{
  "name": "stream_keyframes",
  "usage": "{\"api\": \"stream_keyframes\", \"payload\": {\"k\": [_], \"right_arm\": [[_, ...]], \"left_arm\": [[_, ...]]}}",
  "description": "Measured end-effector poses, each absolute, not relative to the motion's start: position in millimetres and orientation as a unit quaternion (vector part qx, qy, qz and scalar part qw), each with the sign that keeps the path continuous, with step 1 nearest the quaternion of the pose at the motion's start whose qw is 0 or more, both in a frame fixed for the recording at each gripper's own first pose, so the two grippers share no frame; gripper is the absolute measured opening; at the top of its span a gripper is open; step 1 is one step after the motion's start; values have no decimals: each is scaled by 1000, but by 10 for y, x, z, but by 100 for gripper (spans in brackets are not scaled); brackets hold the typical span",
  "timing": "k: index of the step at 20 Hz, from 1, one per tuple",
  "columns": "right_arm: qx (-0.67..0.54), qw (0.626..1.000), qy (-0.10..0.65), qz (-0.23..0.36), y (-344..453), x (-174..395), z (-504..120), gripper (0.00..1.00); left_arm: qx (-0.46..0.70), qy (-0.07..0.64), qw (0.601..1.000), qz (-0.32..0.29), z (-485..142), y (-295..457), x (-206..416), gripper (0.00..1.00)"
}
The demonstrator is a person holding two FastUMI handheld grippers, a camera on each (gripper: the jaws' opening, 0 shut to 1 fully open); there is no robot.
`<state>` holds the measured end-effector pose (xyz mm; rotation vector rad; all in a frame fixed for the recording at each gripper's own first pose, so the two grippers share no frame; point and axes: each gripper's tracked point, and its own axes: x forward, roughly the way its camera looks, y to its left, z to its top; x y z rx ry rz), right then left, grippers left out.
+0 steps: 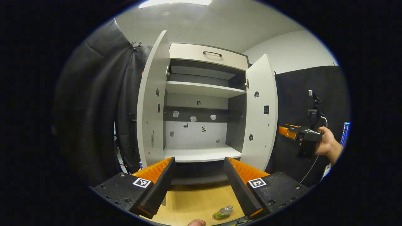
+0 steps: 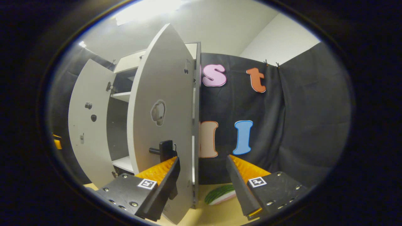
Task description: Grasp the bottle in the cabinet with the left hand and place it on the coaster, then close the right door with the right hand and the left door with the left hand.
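2 doors: both stand open on the cabinet (image 1: 201, 103), the left door (image 1: 152, 103) and right door (image 1: 260, 110) swung outward.
Cabinet: pale shelves with nothing standing on them, a drawer (image 1: 209, 56) with a dark handle on top.
Table: light wood surface (image 1: 194, 201) in front of the cabinet.
Right door, right gripper view: its edge (image 2: 196, 125) sits between the spread fingers, a dark handle (image 2: 163, 150) on its face.
Left gripper (image 1: 198, 185): fingers spread wide, holding nothing, aimed at the cabinet.
Right gripper (image 2: 202, 185): fingers spread apart, not pressing the door; a hand (image 1: 326, 142) holds it just beside the right door.
Bottle (image 1: 224, 212): stands on the coaster (image 1: 220, 216), on the table below the left gripper.
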<state>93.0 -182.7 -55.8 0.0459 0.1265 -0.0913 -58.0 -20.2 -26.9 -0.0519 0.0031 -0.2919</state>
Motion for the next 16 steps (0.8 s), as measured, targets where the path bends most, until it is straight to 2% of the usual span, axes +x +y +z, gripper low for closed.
{"api": "stream_keyframes", "payload": {"k": [3, 4, 5, 9, 11, 12, 16], "right_arm": [[36, 997, 67, -26, -1639, 974, -576, 88], [34, 997, 65, -25, -1599, 996, -575, 91], [32, 997, 64, -27, -1589, 1021, -576, 88], [48, 995, 70, -50, -1607, 1097, -624, 91], [56, 995, 69, -44, -1557, 1121, -626, 88], [58, 995, 69, -43, -1531, 1142, -624, 91], [68, 994, 71, -38, -1416, 1212, -640, 91]], "left_arm": [[-26, 1, 989, -144, -255, -163, -536, 96], [-25, 1, 989, -144, -243, -155, -527, 97], [-23, 0, 990, -142, -224, -120, -534, 96], [-15, -5, 991, -134, -197, 5, -512, 96], [-16, -5, 991, -130, -199, 70, -500, 96], [-18, -3, 992, -128, -215, 91, -498, 96], [-20, -2, 993, -118, -237, 189, -496, 96]]}}
